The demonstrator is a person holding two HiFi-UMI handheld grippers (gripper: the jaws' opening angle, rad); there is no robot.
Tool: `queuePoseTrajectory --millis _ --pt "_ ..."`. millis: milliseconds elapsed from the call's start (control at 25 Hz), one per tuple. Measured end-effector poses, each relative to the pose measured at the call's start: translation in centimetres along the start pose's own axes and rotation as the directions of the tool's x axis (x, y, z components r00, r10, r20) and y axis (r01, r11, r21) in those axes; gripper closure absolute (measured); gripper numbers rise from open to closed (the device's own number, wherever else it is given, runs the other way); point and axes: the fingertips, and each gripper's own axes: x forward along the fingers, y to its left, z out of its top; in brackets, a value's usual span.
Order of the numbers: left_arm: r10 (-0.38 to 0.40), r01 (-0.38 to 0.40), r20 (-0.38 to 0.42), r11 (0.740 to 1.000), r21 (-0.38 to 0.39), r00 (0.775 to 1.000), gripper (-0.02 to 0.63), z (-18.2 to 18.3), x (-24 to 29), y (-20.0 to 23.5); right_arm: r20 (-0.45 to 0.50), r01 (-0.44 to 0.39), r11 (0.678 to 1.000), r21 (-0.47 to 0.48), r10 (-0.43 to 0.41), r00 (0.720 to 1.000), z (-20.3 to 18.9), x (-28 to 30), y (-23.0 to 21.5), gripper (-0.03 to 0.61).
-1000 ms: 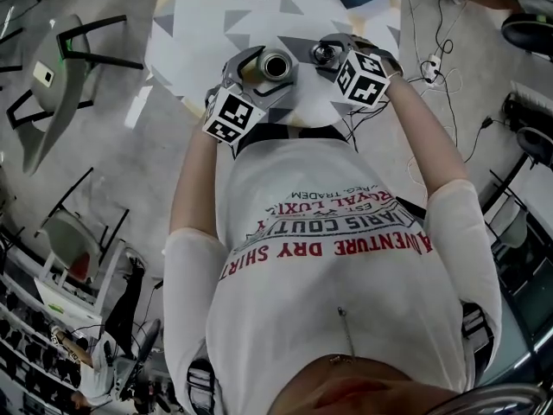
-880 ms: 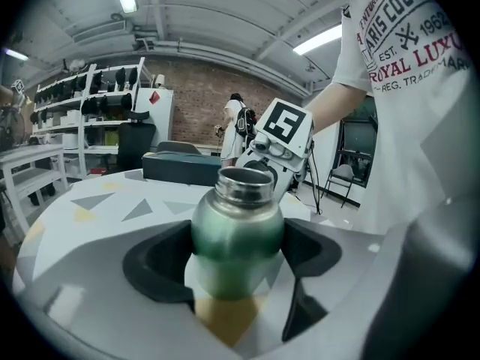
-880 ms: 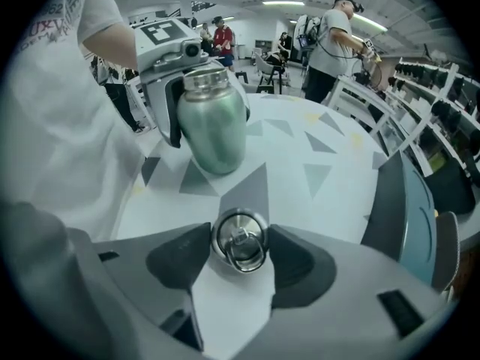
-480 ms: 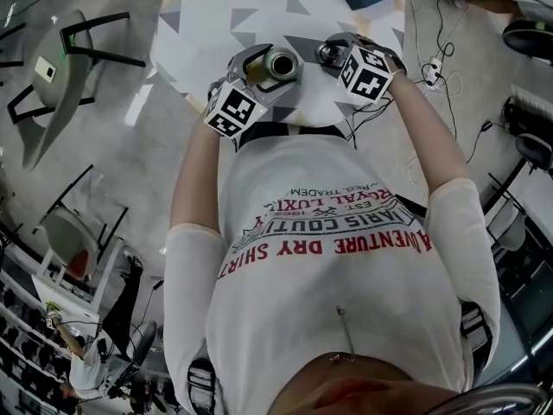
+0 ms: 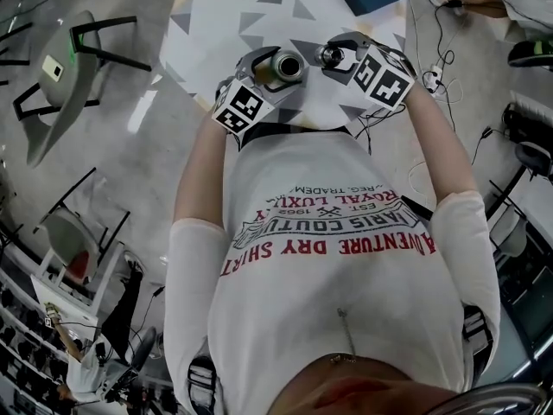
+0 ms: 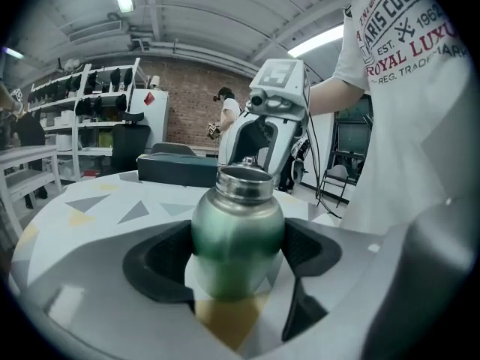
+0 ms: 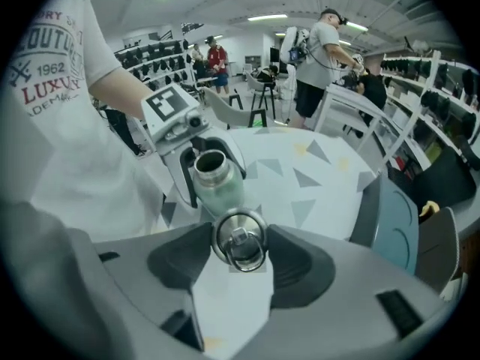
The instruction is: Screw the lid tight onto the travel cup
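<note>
Holding the travel cup (image 6: 238, 216), the left hand-held gripper (image 6: 236, 253) has its dark pads pressed on both sides of the green body, jaws spread wide round it. The cup stands upright with its bare steel mouth open and no lid on it. Whether its base rests on the counter (image 5: 207, 24) can't be told; it is over the near edge of the counter, close to the person's chest.

The right hand-held gripper (image 7: 240, 250) is clamped on the lid (image 7: 238, 231), pads touching it left and right. The lid's metal carry ring faces that gripper's camera. The lid is just beside the cup's mouth on the cup's right, apart from it, not seated on the threads.

In the head view both grippers face each other across a small gap, cup and lid between them. The left marker cube (image 5: 244, 109) and the right marker cube (image 5: 384, 78) sit nearer the body.

The counter is white with grey and yellow triangles. A dark box (image 6: 176, 169) lies on its far side. The person wears a white printed T-shirt (image 5: 328, 232).
</note>
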Motion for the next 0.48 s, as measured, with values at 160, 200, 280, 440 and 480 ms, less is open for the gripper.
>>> queuePoseTrajectory --millis 160,200,280,440,480 --pt "0.0 0.0 0.003 1.0 0.003 1.0 0.238 0.1 0.1 0.1 0.031 -0.015 0.998 -0.063 0.017 0.999 2.8 -1.5 1.2 0.333" --pt "0.002 -0.002 0.002 1.0 0.004 1.0 0.238 0.0 0.1 0.1 0.042 -0.02 0.997 -0.076 0.023 0.999 3.5 -1.8 1.5 0.333" --pt "0.006 -0.006 0.001 1.0 0.005 1.0 0.238 0.0 0.0 0.1 0.063 -0.022 0.994 -0.11 0.029 0.998 4.8 -2.5 1.7 0.333" --pt "0.007 -0.007 -0.002 1.0 0.002 1.0 0.238 0.0 0.1 0.1 0.073 -0.031 0.982 -0.187 0.045 0.996 6.8 -2.8 2.2 0.333" --pt "0.007 -0.007 -0.002 1.0 0.0 1.0 0.238 0.0 0.1 0.1 0.073 -0.04 0.979 -0.202 0.055 0.996 7.2 -2.6 2.4 0.333"
